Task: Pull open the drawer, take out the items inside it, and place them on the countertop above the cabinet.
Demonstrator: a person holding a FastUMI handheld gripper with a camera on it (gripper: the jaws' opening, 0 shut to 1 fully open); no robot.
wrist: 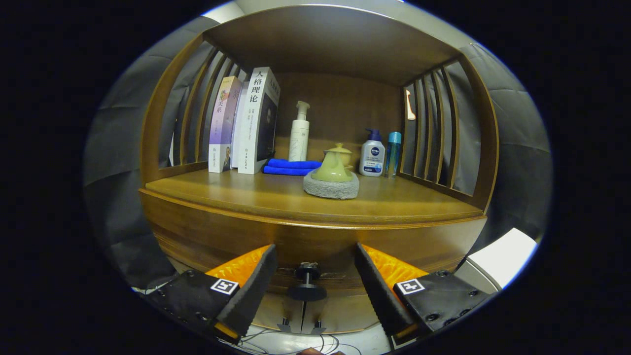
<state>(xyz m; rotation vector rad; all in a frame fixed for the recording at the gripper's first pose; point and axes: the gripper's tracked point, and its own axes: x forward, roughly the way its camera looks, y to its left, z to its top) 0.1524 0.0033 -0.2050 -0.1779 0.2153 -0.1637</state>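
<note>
Drawer knob point(307, 285) between open hand-held gripper point(313, 276) fingers, untouched

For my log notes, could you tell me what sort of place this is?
Probably a mock home corner in a booth: a wooden cabinet whose shelf holds books, toiletry bottles and a teapot. The open gripper flanks the drawer knob.

Surface: wooden tabletop point(256, 197) above the cabinet, walled by slatted sides and a solid back.
Landmark: grey round pad point(331, 186), near the front middle, with a yellow-green teapot point(333, 165) on it.
Left of the pad, at the back: upright books point(246, 123) leaning together.
Behind the pad: folded blue cloth point(291, 166); a white pump bottle point(298, 134) stands behind it.
Right of the pad, at the back: white bottle with a blue pump point(372, 154), touching or just beside a slim blue bottle point(393, 153).
</note>
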